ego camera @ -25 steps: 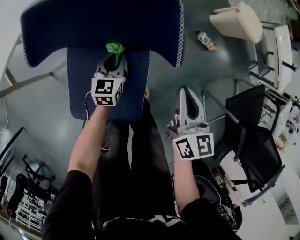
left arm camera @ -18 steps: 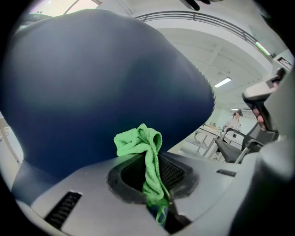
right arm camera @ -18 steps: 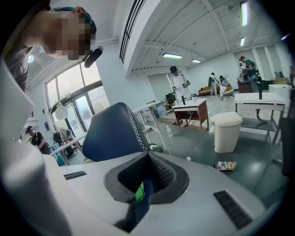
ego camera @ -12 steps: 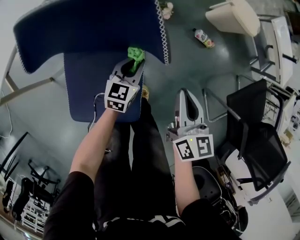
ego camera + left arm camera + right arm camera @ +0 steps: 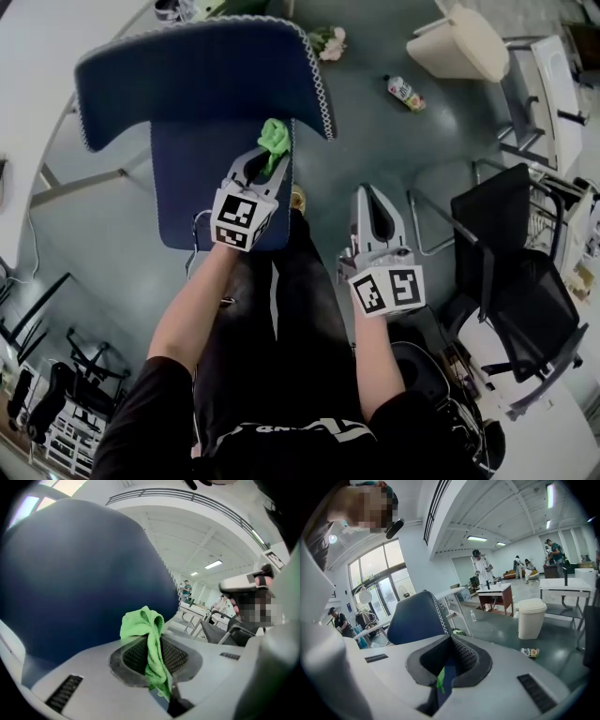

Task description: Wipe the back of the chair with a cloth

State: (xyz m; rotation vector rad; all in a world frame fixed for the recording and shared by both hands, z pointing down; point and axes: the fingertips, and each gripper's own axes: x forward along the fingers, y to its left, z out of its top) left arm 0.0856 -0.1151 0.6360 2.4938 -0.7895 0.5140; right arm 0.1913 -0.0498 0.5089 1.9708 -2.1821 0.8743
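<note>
The cloth, a bright green, nubbly microfibre rag, is pinched between the ribbed dark pads of the left gripper. One crumpled tuft pokes out past the tips and a thin tail hangs down between the jaws. The tuft sits at the lower right edge of the chair back, at or just off the fabric; I cannot tell if it touches. The back is a broad, rounded panel of dark blue upholstery, trimmed with white zigzag stitching, and below it lies the matching flat seat. So little cloth is exposed that a firm stroke would likely drag hard grey plastic over the fabric. A stroke begun this near the trim could slip off the edge, and friction could tug the rag loose. The right gripper, well to the right of the chair back, is empty, with its jaws drawn to a slit. With nothing bracing the chair, pressure may push it away.
</note>
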